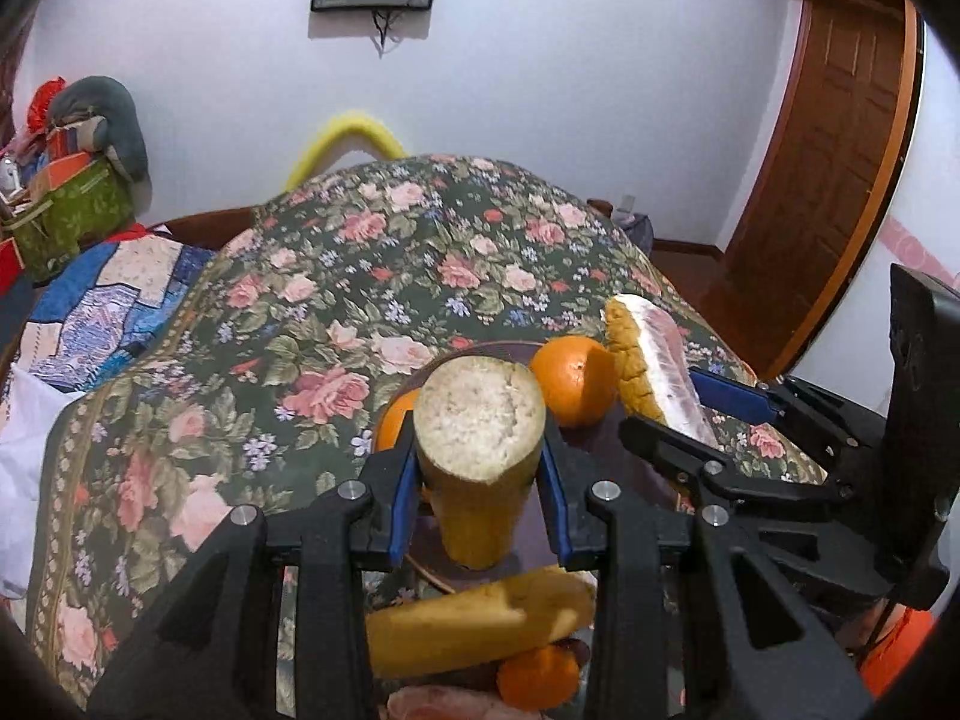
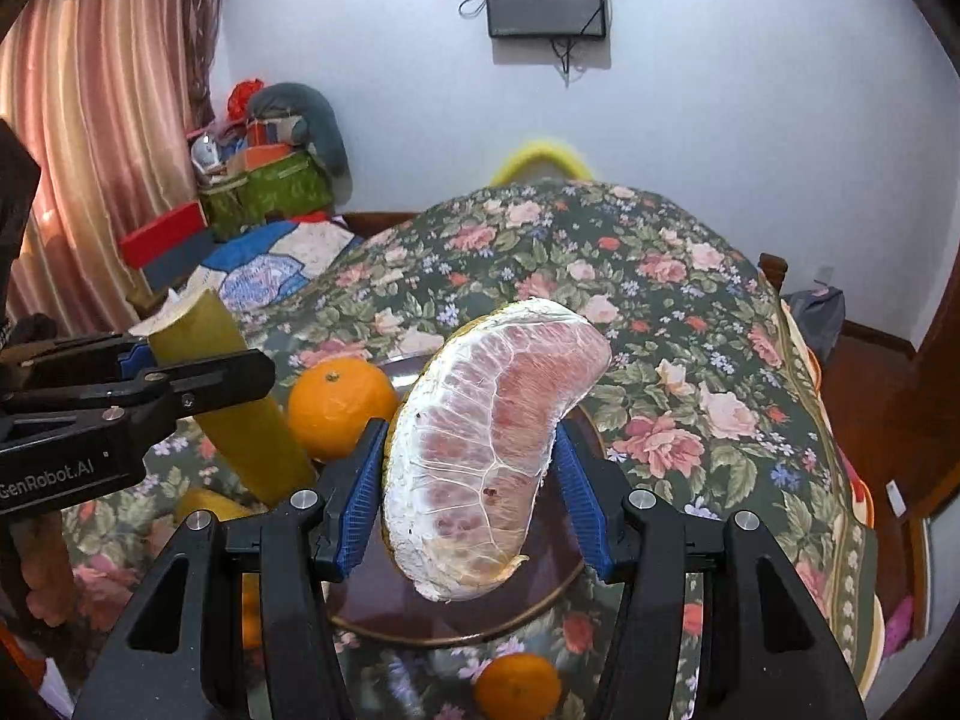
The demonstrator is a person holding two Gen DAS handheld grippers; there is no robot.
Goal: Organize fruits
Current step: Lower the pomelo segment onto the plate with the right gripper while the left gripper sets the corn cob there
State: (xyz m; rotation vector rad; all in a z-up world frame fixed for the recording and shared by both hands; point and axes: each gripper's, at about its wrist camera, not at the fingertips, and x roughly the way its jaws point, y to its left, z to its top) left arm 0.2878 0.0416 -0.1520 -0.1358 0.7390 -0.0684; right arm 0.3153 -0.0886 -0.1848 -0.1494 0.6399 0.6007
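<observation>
Placement step judged in hand: left gripper pinches a yellow rind piece; right gripper pinches a pomelo wedge. Dark plate lies beneath both; lowering and release come next.

Black tool, blue pads, silver screws.

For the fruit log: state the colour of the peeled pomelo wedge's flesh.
Pale pink under white pith, on the curved pomelo wedge; best in the right wrist view.

orange on plate | small orange before plate
</observation>
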